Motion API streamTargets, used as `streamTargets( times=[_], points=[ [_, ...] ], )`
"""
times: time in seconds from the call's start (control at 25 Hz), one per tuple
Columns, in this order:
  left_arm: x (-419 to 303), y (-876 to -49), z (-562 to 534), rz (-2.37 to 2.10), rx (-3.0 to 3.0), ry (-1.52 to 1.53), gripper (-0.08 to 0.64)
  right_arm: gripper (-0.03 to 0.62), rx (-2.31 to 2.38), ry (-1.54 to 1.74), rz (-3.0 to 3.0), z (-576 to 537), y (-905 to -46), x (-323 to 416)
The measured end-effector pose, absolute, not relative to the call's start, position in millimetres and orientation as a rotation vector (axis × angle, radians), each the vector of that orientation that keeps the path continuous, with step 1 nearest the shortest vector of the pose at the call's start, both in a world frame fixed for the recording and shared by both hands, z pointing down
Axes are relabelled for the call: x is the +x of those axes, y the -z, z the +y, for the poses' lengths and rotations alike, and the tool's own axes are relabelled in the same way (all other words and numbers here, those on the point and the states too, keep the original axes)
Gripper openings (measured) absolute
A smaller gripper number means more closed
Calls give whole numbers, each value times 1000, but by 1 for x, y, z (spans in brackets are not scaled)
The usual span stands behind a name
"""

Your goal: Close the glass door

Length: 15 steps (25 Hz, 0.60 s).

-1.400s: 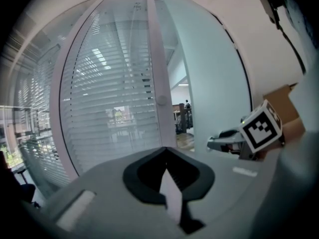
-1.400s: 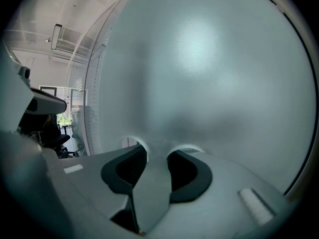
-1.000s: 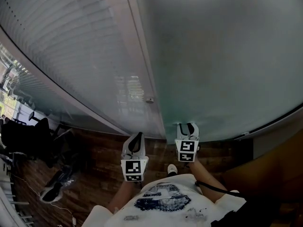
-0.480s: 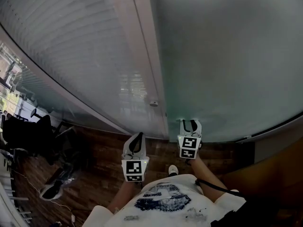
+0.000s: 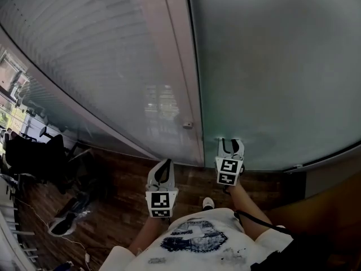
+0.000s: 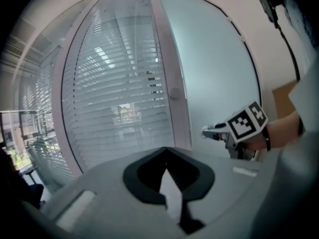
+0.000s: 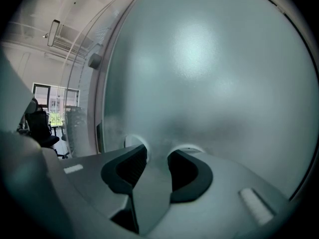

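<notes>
Glass door (image 5: pixel 271 66), frosted, stands far and right, its left edge beside the post of a pane with blinds (image 5: pixel 96 55). The right gripper (image 5: pixel 233 144) is open and empty, tips right at the door's glass. The left gripper (image 5: pixel 163 165) hangs closed and empty, nearer, over the wooden floor (image 5: pixel 113 185).

Glass door (image 5: pixel 271 66) cut off at top and right, dark chair (image 5: pixel 28 157) at left too dim for detail

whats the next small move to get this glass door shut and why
Probably push the glass door toward the frame with the right gripper. Its open jaws look to be against the frosted pane, and a thin dark gap seems to show at the door's edge.
</notes>
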<state>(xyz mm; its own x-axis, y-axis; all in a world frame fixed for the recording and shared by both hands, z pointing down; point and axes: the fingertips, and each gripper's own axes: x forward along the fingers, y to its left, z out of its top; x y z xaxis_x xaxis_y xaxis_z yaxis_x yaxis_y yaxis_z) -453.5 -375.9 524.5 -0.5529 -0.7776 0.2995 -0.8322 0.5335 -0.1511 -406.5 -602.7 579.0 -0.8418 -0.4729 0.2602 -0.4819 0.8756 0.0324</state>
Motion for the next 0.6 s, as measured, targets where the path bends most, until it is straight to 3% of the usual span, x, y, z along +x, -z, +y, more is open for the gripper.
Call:
streamTargets(
  times=[0.6],
  points=[
    [-453,-517,-378,-2571,1383,-406,3,135,754,-30,-2785,-619,-573,-418]
  ],
)
